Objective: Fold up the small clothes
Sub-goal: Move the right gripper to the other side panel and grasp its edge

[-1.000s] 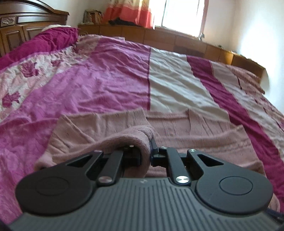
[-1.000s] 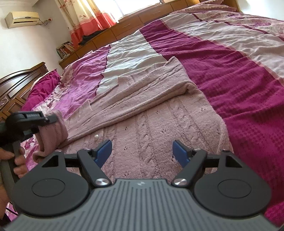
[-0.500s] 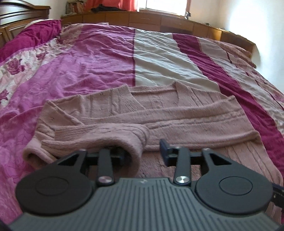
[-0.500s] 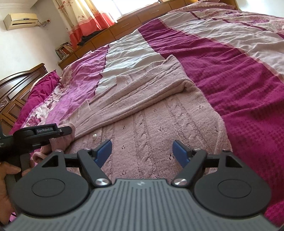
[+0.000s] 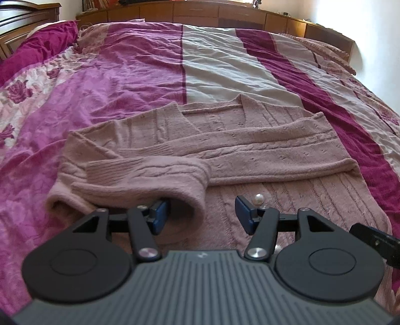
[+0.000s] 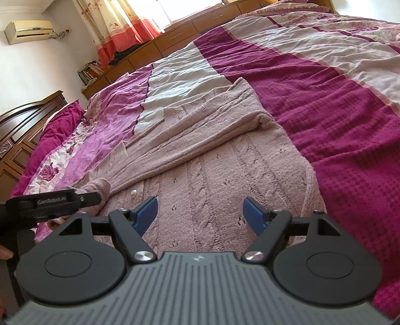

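On the striped bedspread (image 5: pixel 212 65) the pink knitted cardigan (image 5: pixel 287 200) lies flat, front up. Both sleeves are already folded across the chest: the far sleeve (image 5: pixel 250 150) lies straight, and the near sleeve (image 5: pixel 150 175) ends in a rolled cuff. The left claw (image 5: pixel 198 212) is opening; the cuff sags between its jaws, draped by one pad, no longer pinched. The right claw (image 6: pixel 200 212) hovers wide open above the lower front panel, holding nothing. Judged remaining: fold the body crosswise and tidy the cuff. Open bedspread surrounds the cardigan on every visible side, with the wooden ledge (image 5: pixel 225 15) well apart. A pearl button (image 5: pixel 257 199) sits just beside the left claw.
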{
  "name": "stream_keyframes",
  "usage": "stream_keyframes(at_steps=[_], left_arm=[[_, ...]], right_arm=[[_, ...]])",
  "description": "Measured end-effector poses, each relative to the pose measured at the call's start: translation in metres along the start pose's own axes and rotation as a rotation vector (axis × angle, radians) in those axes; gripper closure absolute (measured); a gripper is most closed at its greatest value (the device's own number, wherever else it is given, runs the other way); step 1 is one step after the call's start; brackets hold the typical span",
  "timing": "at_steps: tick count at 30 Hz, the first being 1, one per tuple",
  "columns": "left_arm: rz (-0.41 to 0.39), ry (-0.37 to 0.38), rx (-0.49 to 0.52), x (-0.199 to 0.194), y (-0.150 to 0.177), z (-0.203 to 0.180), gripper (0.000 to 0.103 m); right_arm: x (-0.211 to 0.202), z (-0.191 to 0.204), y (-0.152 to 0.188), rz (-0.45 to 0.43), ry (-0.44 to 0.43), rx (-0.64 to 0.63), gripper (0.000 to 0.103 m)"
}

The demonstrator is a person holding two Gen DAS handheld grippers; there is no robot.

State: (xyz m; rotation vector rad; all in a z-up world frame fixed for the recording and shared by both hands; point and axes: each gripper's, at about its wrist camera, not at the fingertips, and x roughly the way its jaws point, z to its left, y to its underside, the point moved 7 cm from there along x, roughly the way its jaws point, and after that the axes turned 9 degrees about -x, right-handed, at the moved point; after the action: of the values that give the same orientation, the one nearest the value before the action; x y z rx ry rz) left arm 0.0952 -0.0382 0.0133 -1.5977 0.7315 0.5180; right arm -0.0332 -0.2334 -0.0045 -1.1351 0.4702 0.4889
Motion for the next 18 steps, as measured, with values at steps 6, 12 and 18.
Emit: stream_keyframes(at_steps=[6,12,18], left_arm=[[0.035,-0.055,-0.033,-0.012,0.003,0.018,0.044],[0.01,-0.139,-0.035,-0.033,-0.005,0.047,0.044],[-0.019,-0.19,-0.089,-0.052,-0.007,0.081,0.044]], right_arm=[[-0.001,0.004,0.0,0.001,-0.01,-0.005,0.022],[-0.001,0.006,-0.001,-0.002,-0.017,-0.007,0.022],[0.0,0.015,0.002,0.011,-0.029,-0.03,0.022]])
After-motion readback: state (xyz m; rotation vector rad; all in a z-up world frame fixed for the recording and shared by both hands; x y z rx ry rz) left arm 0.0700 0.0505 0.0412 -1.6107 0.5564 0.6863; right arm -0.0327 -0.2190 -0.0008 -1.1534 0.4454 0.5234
